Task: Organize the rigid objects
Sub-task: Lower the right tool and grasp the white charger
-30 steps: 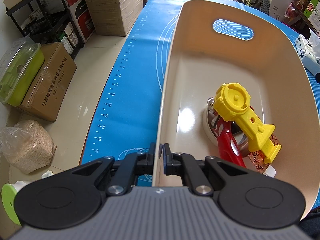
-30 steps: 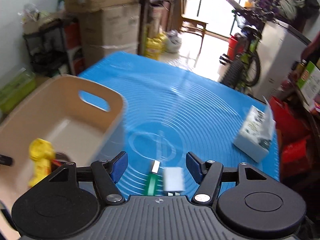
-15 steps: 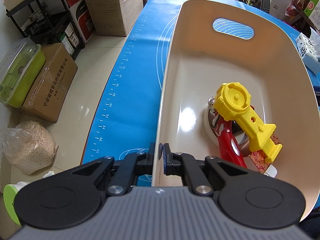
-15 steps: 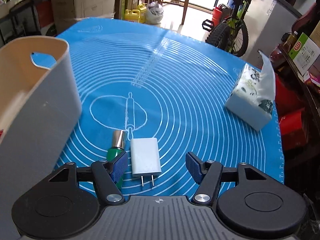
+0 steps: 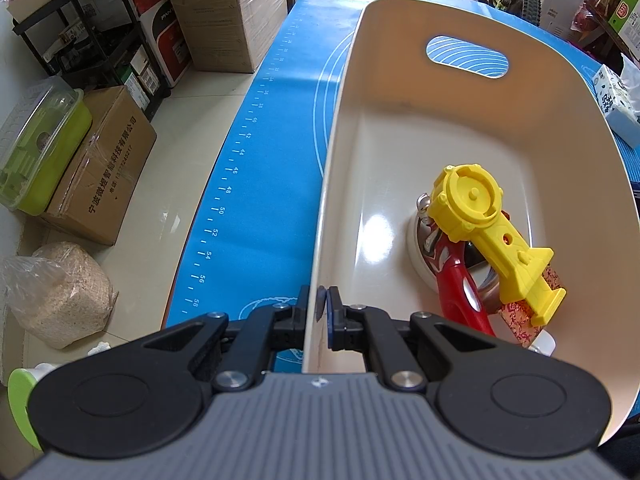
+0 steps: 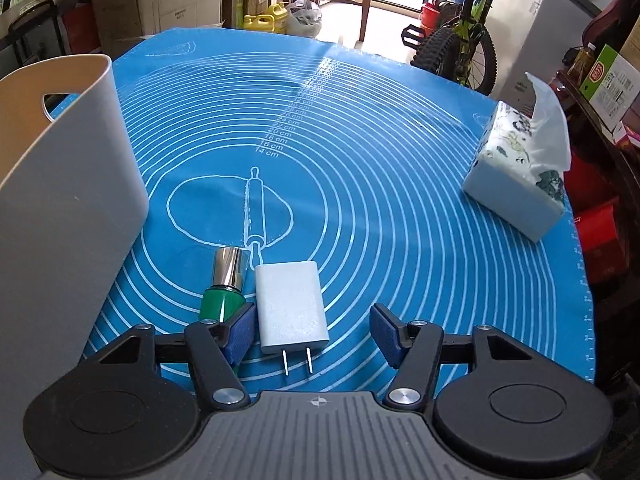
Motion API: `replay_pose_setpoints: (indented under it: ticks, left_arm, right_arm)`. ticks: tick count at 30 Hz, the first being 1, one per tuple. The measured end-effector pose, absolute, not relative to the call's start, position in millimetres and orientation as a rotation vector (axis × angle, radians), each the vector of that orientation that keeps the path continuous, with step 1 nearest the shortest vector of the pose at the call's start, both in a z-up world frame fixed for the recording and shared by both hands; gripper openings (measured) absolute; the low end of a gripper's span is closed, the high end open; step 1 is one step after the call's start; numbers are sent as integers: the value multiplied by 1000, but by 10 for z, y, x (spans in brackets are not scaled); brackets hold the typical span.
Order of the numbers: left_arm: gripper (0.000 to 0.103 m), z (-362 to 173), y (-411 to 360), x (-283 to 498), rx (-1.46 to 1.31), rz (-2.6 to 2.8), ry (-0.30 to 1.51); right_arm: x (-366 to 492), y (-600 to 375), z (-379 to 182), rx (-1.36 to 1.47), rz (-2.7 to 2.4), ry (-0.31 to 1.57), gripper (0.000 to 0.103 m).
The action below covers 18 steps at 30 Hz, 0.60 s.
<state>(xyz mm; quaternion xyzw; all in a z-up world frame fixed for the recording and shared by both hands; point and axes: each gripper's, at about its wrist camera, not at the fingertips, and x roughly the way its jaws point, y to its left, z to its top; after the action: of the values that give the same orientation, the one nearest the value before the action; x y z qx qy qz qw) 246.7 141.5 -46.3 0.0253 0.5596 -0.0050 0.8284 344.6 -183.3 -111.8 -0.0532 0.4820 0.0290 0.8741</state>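
My left gripper [image 5: 322, 312] clamped on bin [image 5: 472, 128] rim, right gripper [image 6: 312, 330] jaws apart, just narrowing, straddling white charger [image 6: 291, 306] beside green bottle [image 6: 222, 294].

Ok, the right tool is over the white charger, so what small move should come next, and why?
Probably ease the right tool down a little further and close on the white charger. Its jaws have just been closing, but the pads do not press on it yet, and the charger lies flat on the blue mat beside the green bottle.
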Motion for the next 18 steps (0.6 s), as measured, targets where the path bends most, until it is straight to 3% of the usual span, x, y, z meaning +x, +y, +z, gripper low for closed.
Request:
replay_pose_setpoints:
  ticks: [5, 10, 18]
  left_arm:
    - [9, -464, 1414, 2467, 54, -11, 1188]
    - [9, -457, 1418, 2464, 54, -9, 1188]
    - [9, -458, 1414, 2465, 55, -9, 1188]
  right_arm:
    - [3472, -1824, -1142, -86, 72, 991, 61]
    - [3474, -1812, -1138, -65, 106, 993, 43]
    - [3401, -1810, -1116, -93, 79, 971, 42]
